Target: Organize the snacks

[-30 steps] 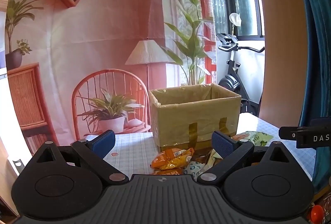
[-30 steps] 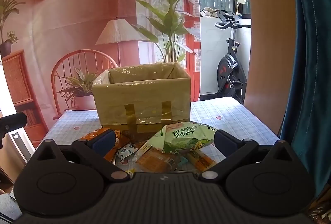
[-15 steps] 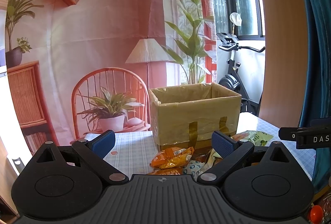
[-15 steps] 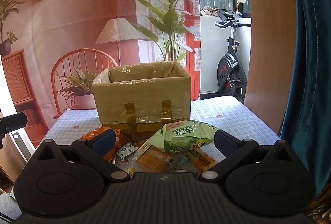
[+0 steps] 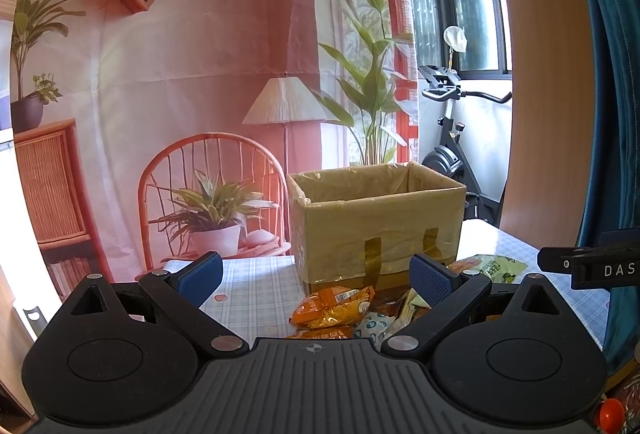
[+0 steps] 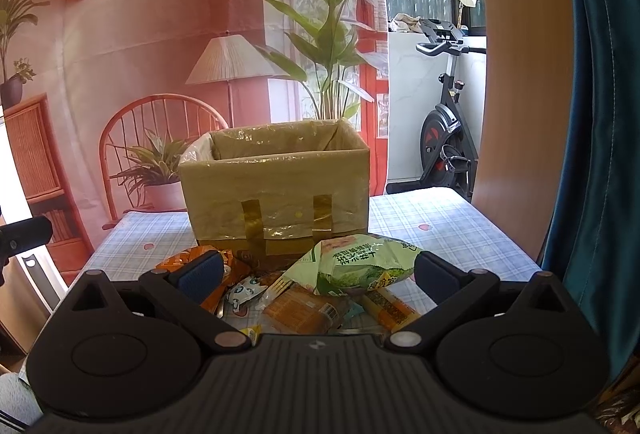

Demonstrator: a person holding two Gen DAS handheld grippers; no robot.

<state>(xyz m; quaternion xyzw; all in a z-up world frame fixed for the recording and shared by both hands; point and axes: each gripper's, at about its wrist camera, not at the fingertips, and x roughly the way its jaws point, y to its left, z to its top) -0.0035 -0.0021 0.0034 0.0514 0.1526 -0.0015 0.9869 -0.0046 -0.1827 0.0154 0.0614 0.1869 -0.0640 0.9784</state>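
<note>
— On the checked tablecloth point(image 6: 440, 218), where do the snacks lie relative to the right gripper point(image 6: 318, 276)?

— Heaped just ahead of it, in front of the cardboard box point(image 6: 276, 173). Its fingers are spread wide and hold nothing. The green snack bag point(image 6: 360, 266) sits on top of the pile between the two blue pads point(image 6: 200, 274), nearer the right-hand one; whether it touches that finger cannot be told. An orange packet point(image 6: 192, 258) lies partly behind the left-hand pad, a small white-and-blue packet point(image 6: 244, 292) sits beside it, and a brown wrapped snack point(image 6: 304, 310) and a yellow stick packet point(image 6: 390, 308) lie lowest, close to the gripper body.

— And the left gripper point(image 5: 318, 276)?

— Also spread wide, gripping nothing. In its view an orange snack bag point(image 5: 334, 308) lies between the fingers, right of centre, clear of both pads point(image 5: 202, 274). More packets are tucked behind the right-hand finger, and the green bag point(image 5: 498, 266) shows beyond it, next to the black tip of the other gripper point(image 5: 592, 266).

— Is anything in the box?

— The box point(image 5: 378, 222) stands upright behind the pile, lined with clear plastic, its top open. Its inside is hidden from both cameras.
</note>
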